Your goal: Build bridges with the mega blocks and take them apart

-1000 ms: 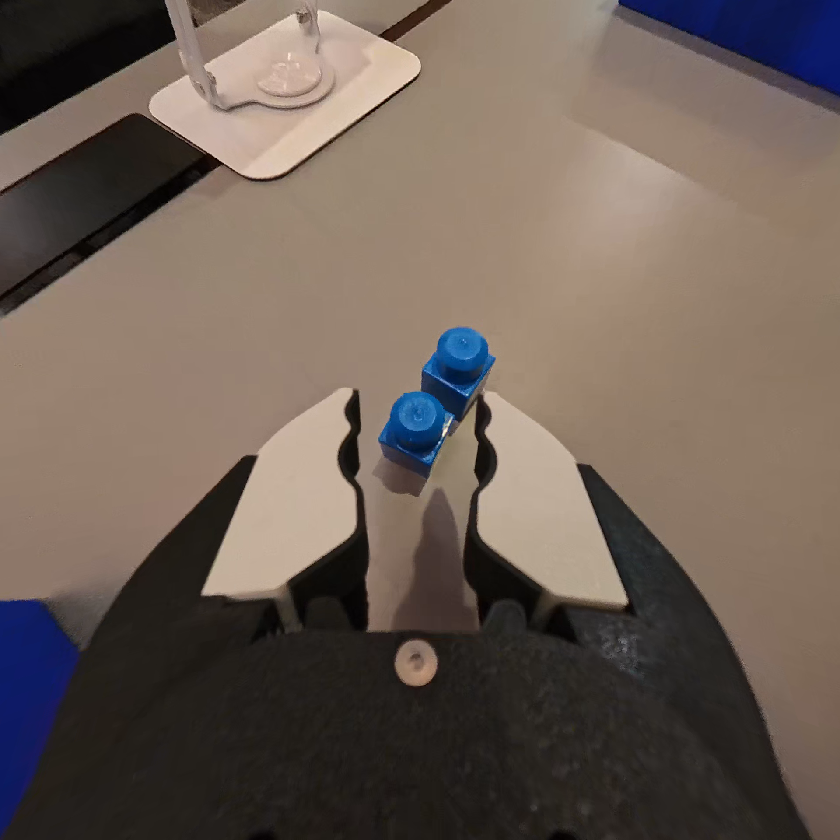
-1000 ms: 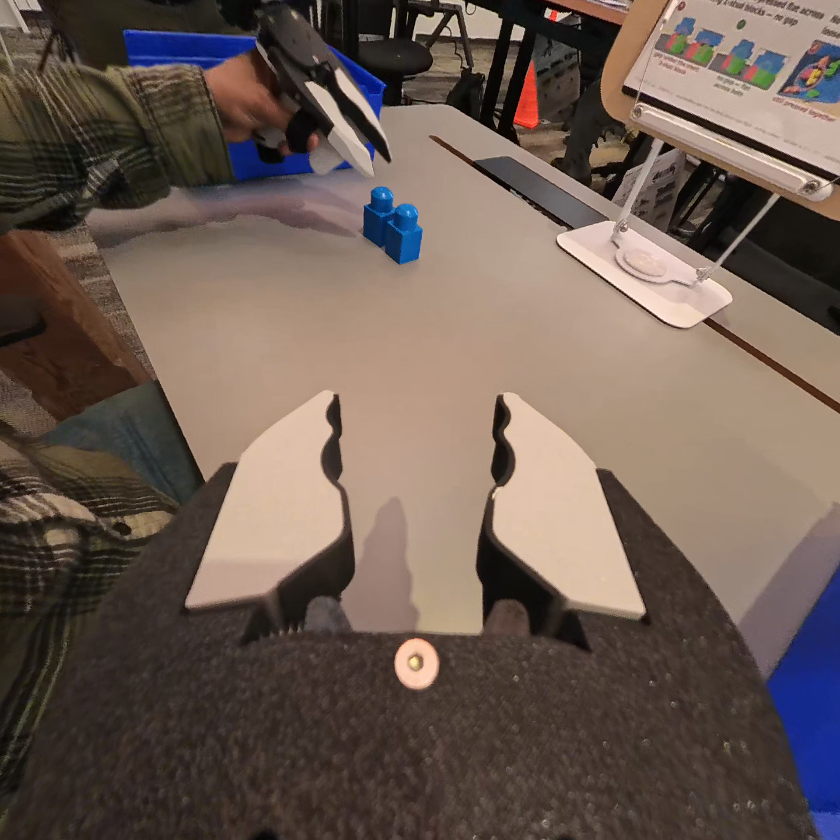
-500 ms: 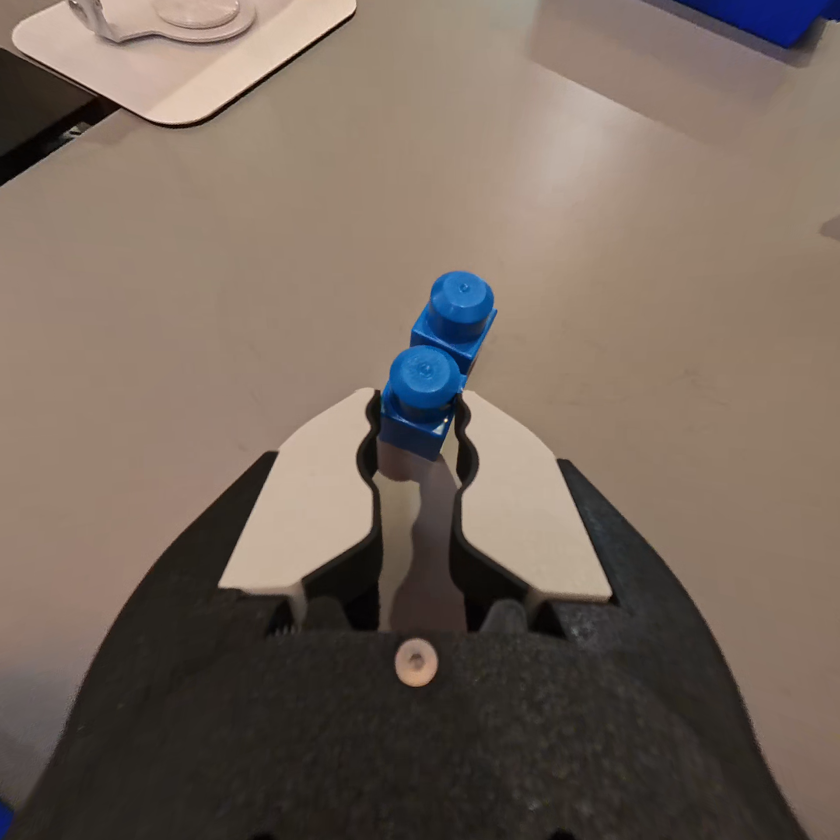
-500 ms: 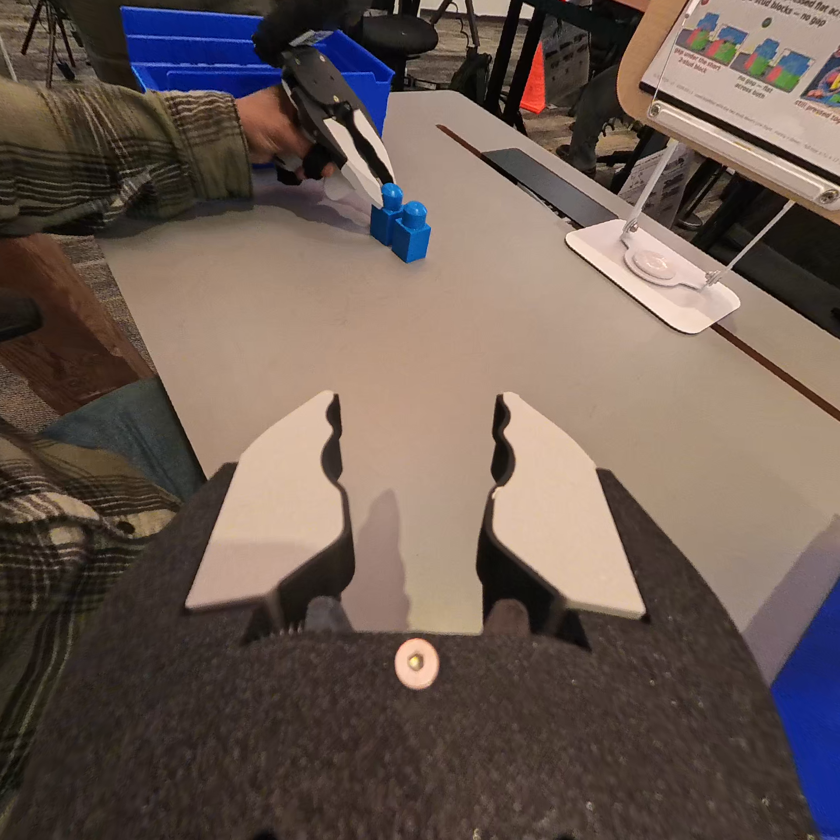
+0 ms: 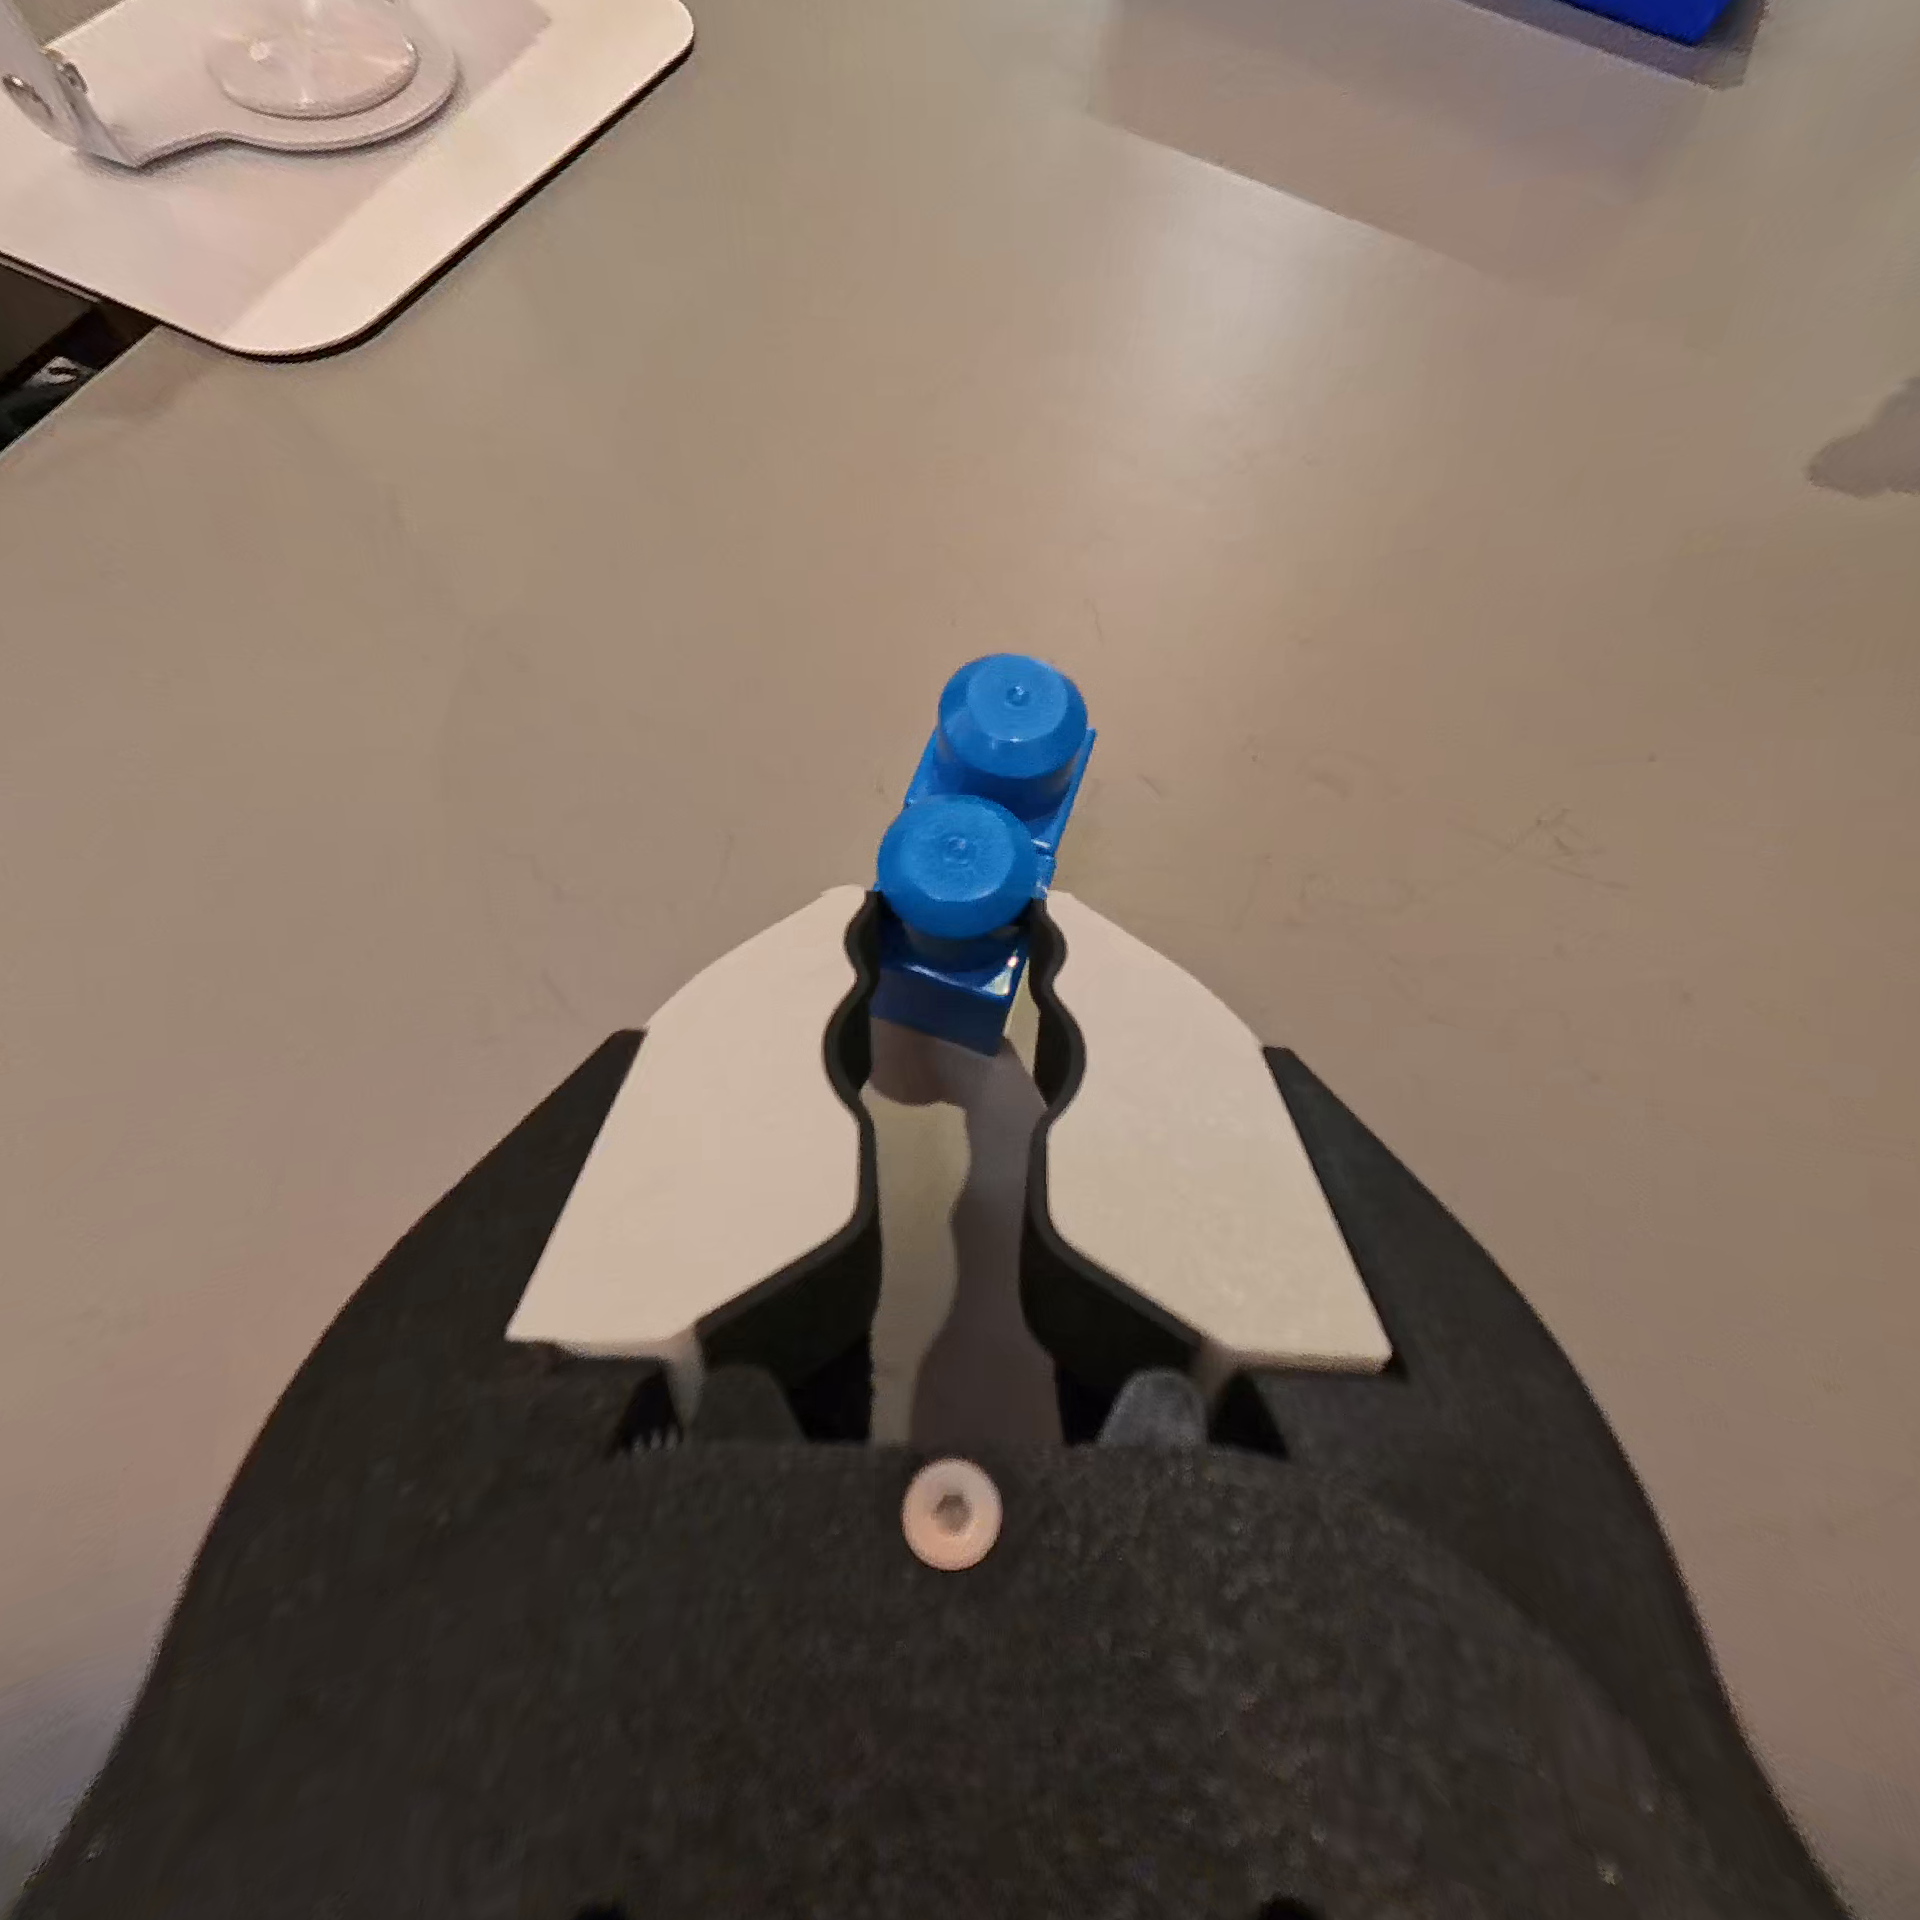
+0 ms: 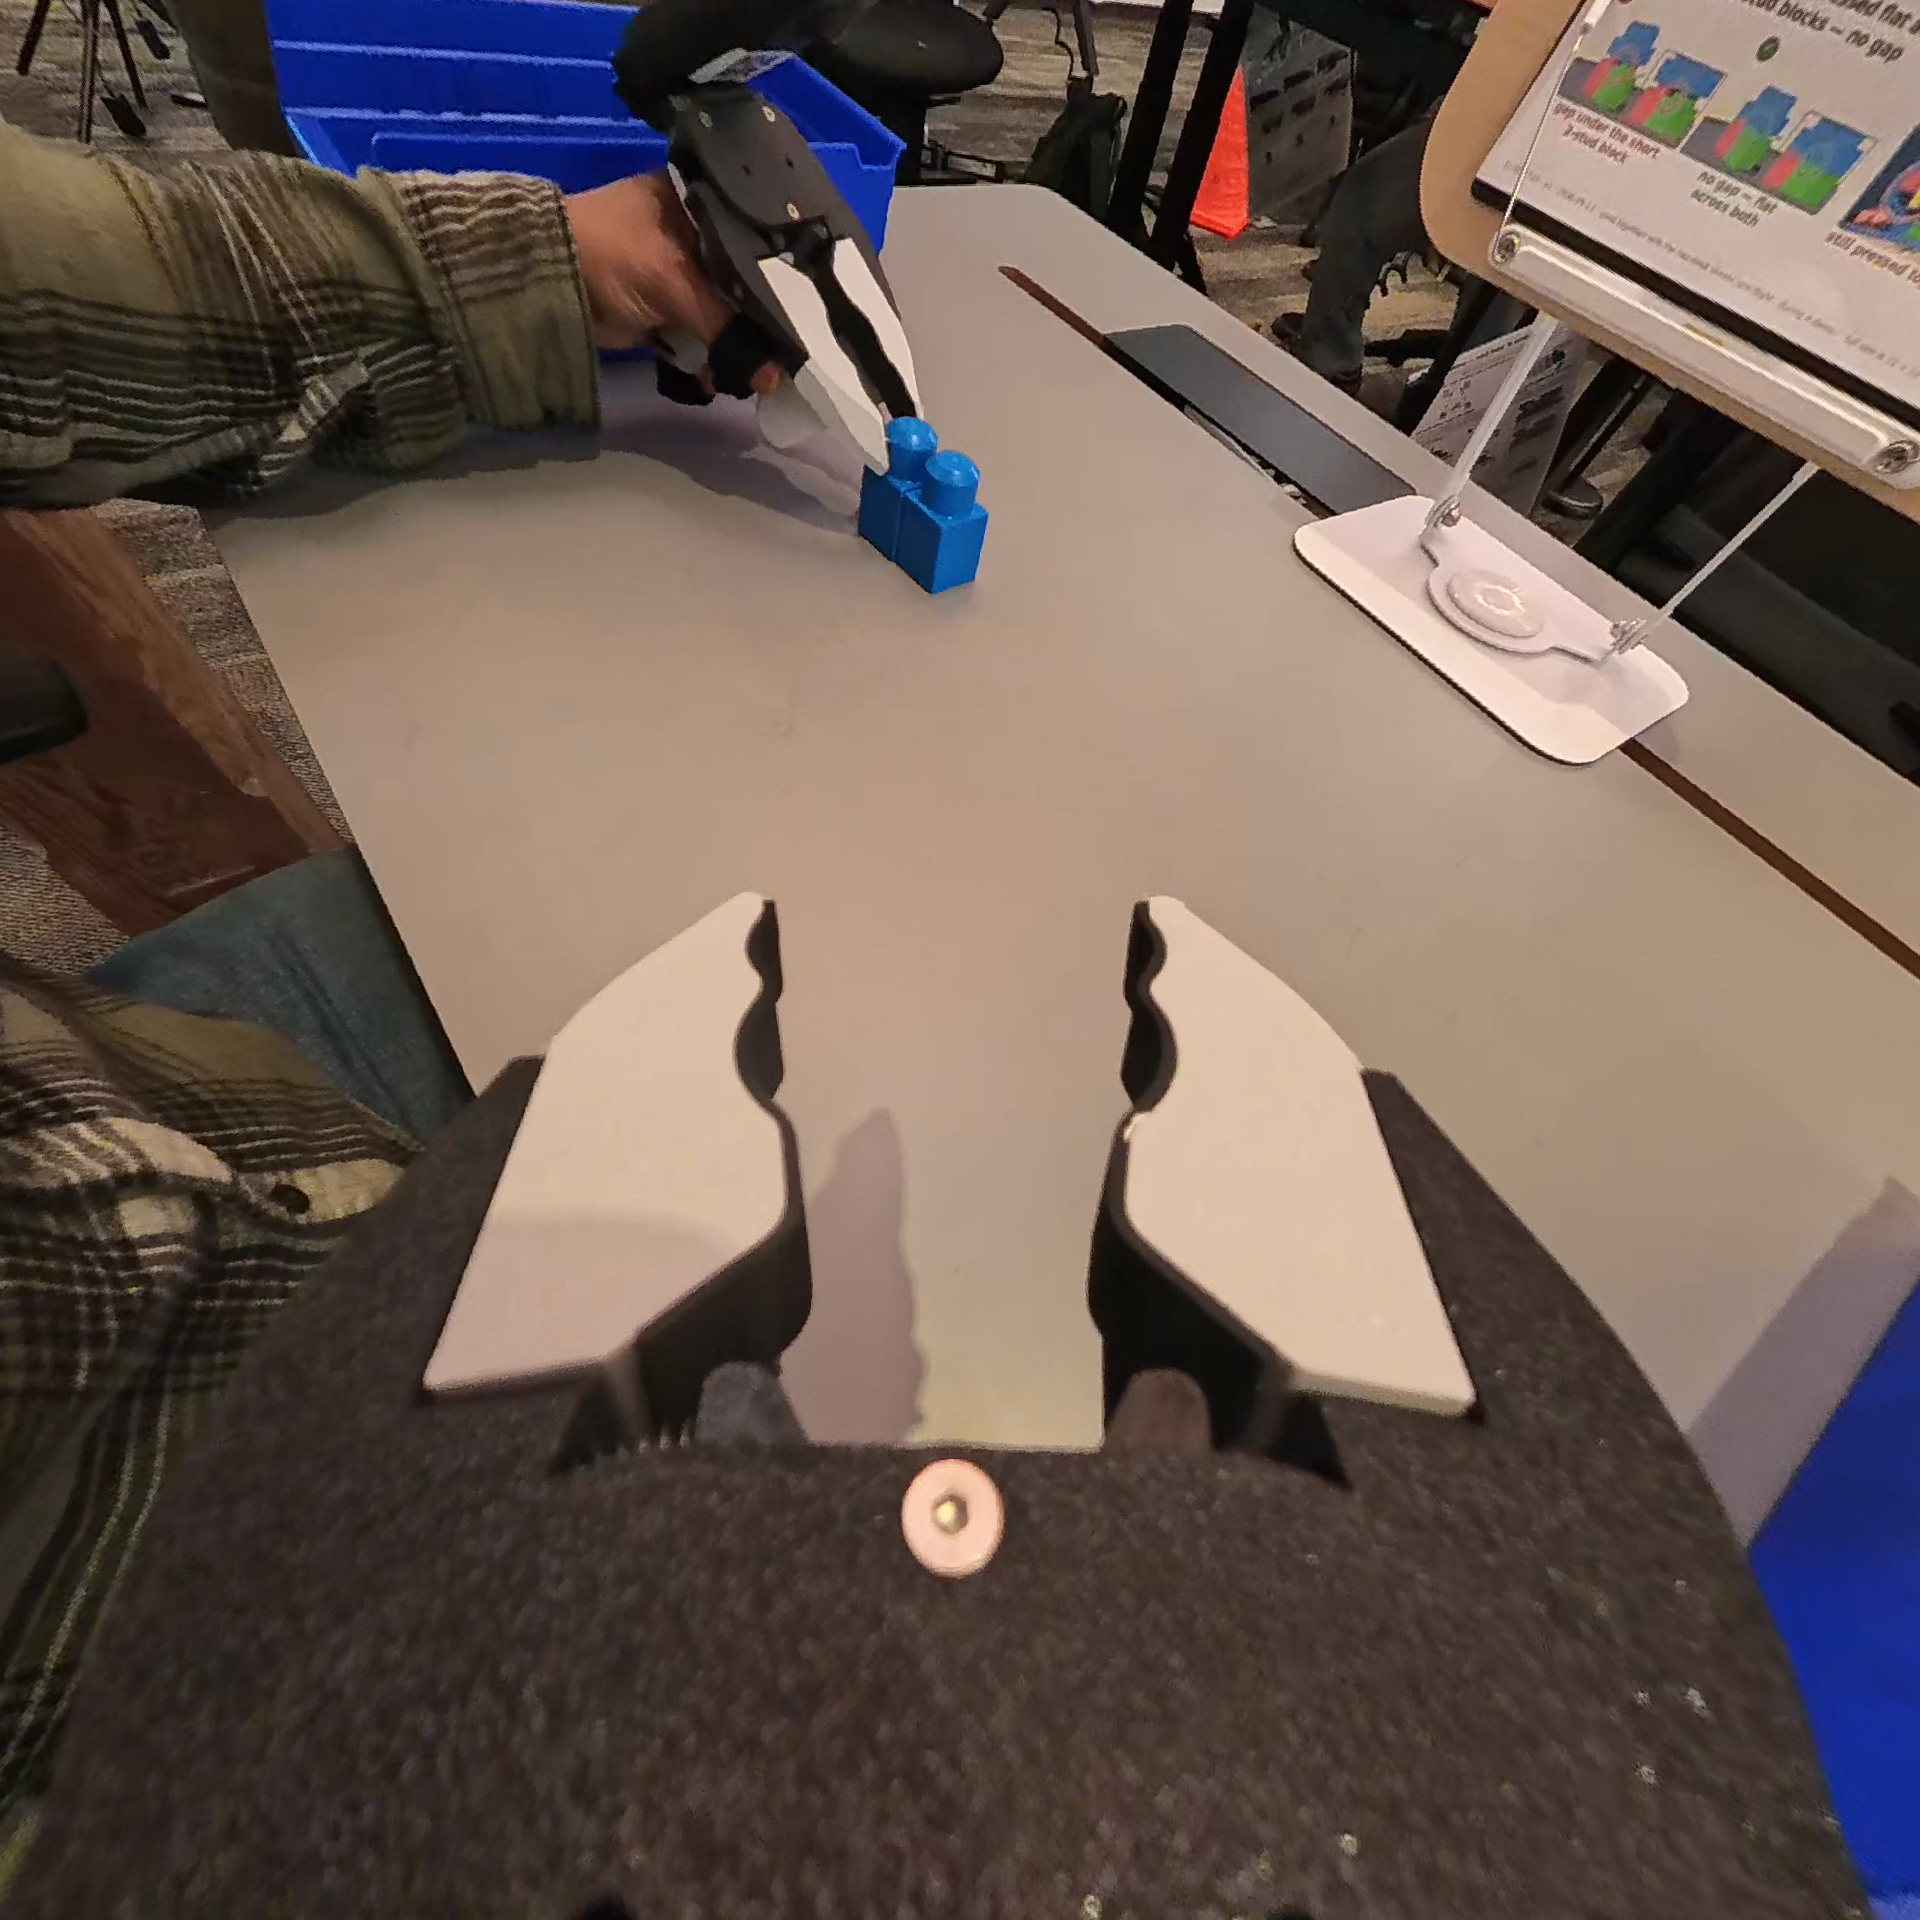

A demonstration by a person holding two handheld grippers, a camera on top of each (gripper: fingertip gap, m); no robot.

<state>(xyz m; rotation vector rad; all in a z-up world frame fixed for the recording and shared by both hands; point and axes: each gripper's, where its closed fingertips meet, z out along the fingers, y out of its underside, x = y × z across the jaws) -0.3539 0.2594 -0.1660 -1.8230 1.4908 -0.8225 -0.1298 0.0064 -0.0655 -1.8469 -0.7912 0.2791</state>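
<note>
Two blue single-stud mega blocks stand side by side on the grey table (image 5: 1351, 520). In the left wrist view my left gripper (image 5: 951, 925) is shut on the near blue block (image 5: 951, 987), its fingertips pressed against both sides of it. The far blue block (image 5: 1013, 738) touches the near one just beyond the fingertips. The right wrist view shows the same pair of blocks (image 6: 925, 520) at the far left with the left gripper (image 6: 883, 442) angled down onto them. My right gripper (image 6: 951, 935) is open and empty, low over the table near its front edge.
A white stand base (image 6: 1486, 623) holds an instruction board (image 6: 1714, 156) at the right; the base also shows in the left wrist view (image 5: 312, 156). A blue bin (image 6: 571, 114) stands behind the left hand. Another blue bin (image 6: 1849, 1558) is at my near right. A dark slot (image 6: 1247, 405) runs along the table.
My left gripper came down and closed its fingers onto the near blue block, which now sits flush against the far one. The right gripper has stayed put.
</note>
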